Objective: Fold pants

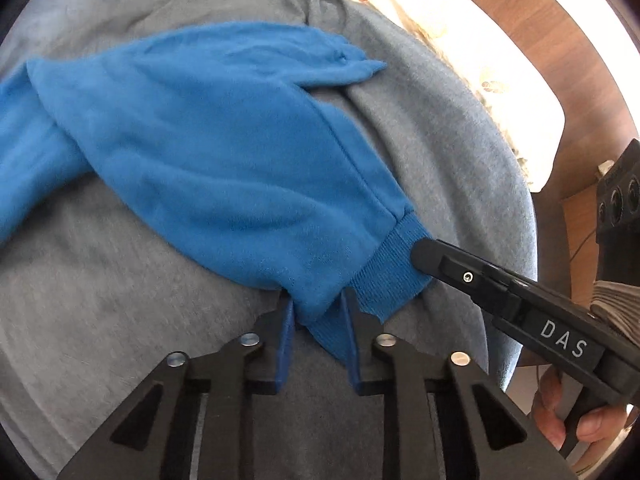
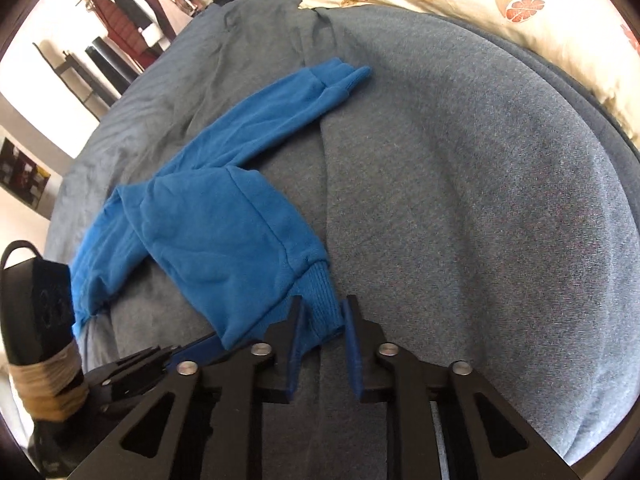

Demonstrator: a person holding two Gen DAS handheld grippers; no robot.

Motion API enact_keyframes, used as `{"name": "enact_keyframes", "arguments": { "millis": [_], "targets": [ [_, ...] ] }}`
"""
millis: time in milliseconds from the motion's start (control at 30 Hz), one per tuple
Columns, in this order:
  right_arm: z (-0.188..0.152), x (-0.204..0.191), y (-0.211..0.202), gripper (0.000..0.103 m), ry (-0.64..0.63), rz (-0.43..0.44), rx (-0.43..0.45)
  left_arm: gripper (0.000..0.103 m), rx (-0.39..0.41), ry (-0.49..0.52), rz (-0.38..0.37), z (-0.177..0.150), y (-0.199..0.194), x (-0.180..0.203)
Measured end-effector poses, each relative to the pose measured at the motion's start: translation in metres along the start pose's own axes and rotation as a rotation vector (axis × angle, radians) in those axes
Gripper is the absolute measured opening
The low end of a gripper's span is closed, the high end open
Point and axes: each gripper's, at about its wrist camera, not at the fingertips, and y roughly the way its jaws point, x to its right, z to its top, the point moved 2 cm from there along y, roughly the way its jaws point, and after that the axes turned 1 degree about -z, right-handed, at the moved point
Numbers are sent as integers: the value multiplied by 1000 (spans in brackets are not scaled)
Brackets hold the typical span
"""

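Note:
Blue sweatpants (image 1: pixel 208 140) lie crumpled on a grey-blue bed cover (image 1: pixel 440 140), one leg stretched away toward the far side (image 2: pixel 280 112). The near leg ends in a ribbed cuff (image 1: pixel 384 280). My left gripper (image 1: pixel 319 306) is shut on the leg's edge just beside that cuff, cloth filling the narrow gap between its blue pads. My right gripper (image 2: pixel 322 314) pinches the ribbed cuff (image 2: pixel 320 292) from the other side; in the left wrist view its black tip (image 1: pixel 420 256) rests on the ribbing. The left gripper (image 2: pixel 208 346) shows partly under the cloth in the right wrist view.
A cream pillow with a citrus print (image 2: pixel 480 0) lies at the bed's far edge. A clothes rack (image 2: pixel 132 8) stands beyond the bed at the left. Wooden floor (image 1: pixel 540 40) borders the bed. A person's hand (image 1: pixel 560 420) holds the right gripper's handle.

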Motion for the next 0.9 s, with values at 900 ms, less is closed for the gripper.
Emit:
{"name": "enact_keyframes", "arguments": {
  "millis": [900],
  "targets": [
    [158,23,2,13,129,134,133,13,184,193,22,196,1,39]
  ]
}}
